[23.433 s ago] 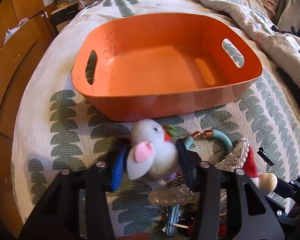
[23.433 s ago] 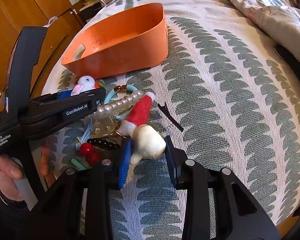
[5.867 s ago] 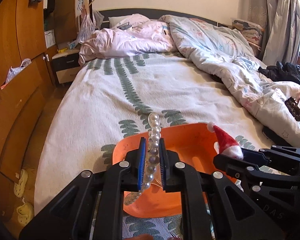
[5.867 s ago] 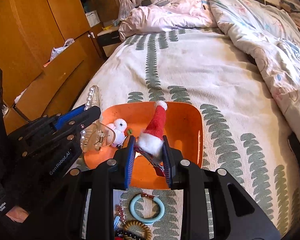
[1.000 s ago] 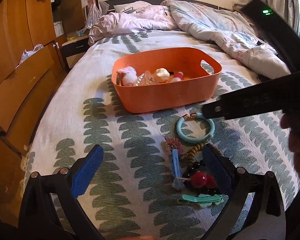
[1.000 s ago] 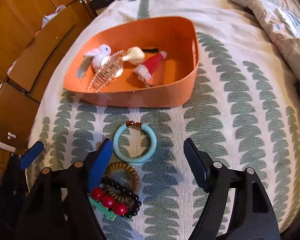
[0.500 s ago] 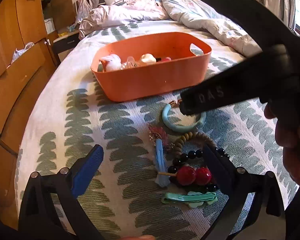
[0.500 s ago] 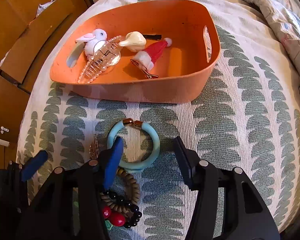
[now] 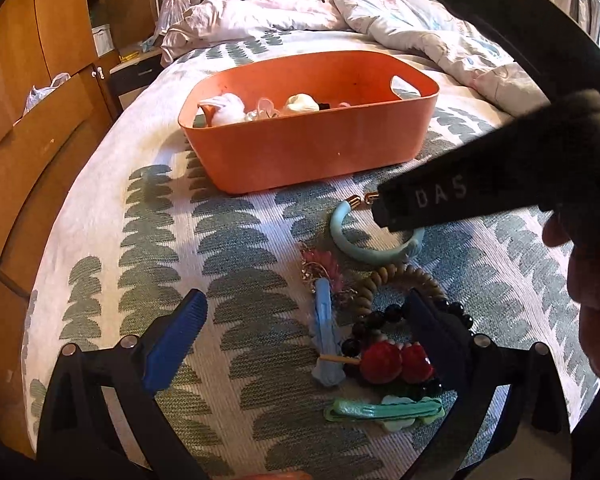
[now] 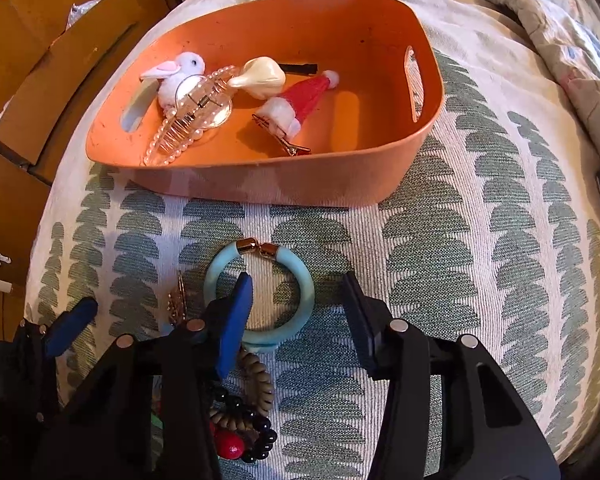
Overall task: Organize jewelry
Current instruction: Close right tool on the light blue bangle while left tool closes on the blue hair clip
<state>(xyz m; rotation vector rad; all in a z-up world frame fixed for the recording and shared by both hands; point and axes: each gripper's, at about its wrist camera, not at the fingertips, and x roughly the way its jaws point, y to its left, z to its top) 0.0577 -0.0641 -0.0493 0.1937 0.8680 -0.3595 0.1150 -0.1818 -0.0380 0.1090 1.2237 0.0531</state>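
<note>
Turquoise bangle [image 10: 259, 296] | on bedspread, centre frame, below orange basket [image 10: 428, 128] | right gripper [image 10: 297, 312] spread wide, straddling its right rim, nearer | left gripper [image 9: 304, 332] released, empty

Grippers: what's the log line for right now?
left gripper: open | right gripper: open, straddling light-blue bangle | orange plastic basket: four items

Matt orange plastic basket [image 10: 380, 184], woven cloth bedspread [image 10: 480, 260], gold-capped smooth bangle [image 10: 300, 280].
</note>
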